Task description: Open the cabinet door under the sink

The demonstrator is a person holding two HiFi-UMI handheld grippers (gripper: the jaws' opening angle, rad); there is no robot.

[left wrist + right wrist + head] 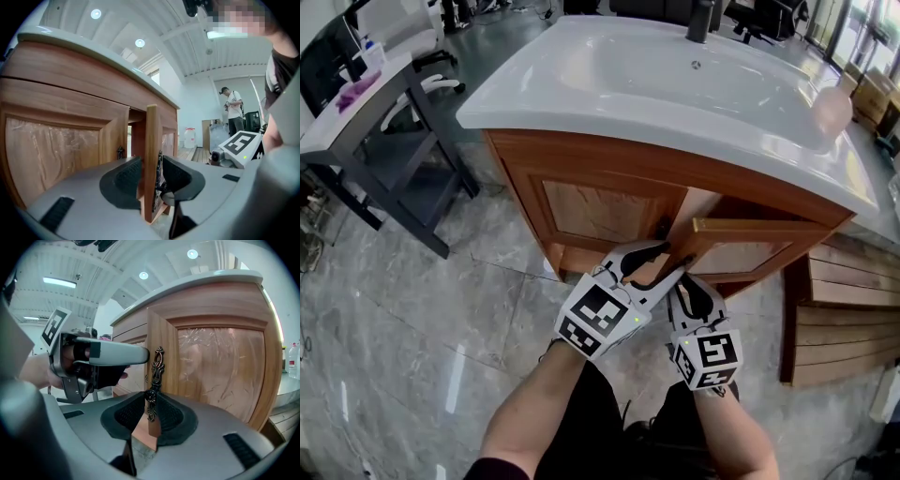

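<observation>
The wooden cabinet point(581, 159) stands under the white sink point(609, 75). Its right door point(741, 255) is swung out towards me, while the left door point(598, 211) stays closed. My left gripper point(667, 259) straddles the free edge of the open door point(151, 154); its pads sit on either side of the wood with a slim gap, so it is open. Just below and to its right, my right gripper point(686, 284) is shut on the knob of the ornate dark handle point(153, 376) of that door. The left gripper point(105, 354) also shows in the right gripper view.
A grey desk point(366, 108) with a chair stands at the left. Wooden planks point(844, 319) lie on the marble floor at the right. A faucet point(701, 19) and a pale round object point(832, 108) sit on the sink top. A person point(233, 110) stands far off.
</observation>
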